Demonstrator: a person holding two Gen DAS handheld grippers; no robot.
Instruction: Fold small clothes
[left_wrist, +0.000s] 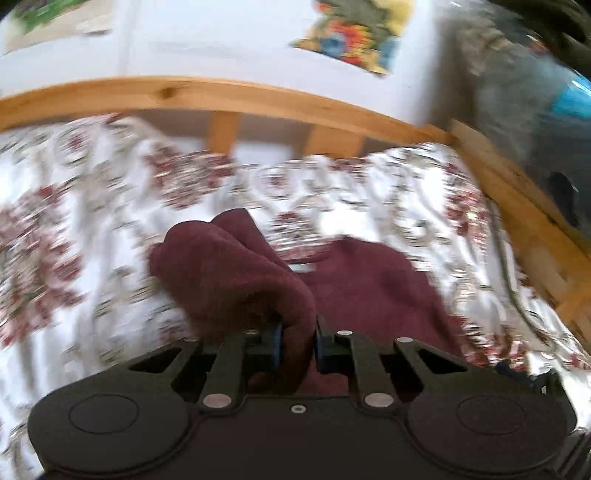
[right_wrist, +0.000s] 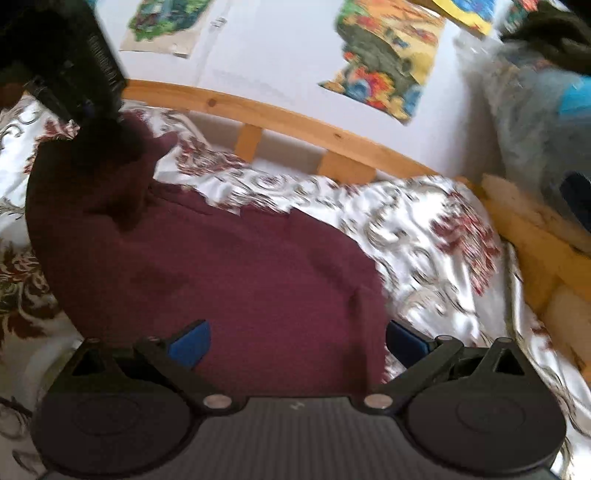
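A maroon garment (right_wrist: 236, 266) lies on a floral bedspread (right_wrist: 424, 229) beside a wooden bed rail (left_wrist: 221, 92). The left gripper (left_wrist: 298, 345) pinches a raised fold of it between narrowed jaws. The right gripper (right_wrist: 298, 343) hovers over the cloth, jaws spread wide, gripping nothing.

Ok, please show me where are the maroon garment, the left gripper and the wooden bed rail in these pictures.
maroon garment (right_wrist: 240, 280): right wrist view, on its flat middle part.
left gripper (left_wrist: 298, 345): left wrist view, midway between its fingertips, shut on a garment fold.
wooden bed rail (left_wrist: 184, 92): left wrist view, on the top bar.
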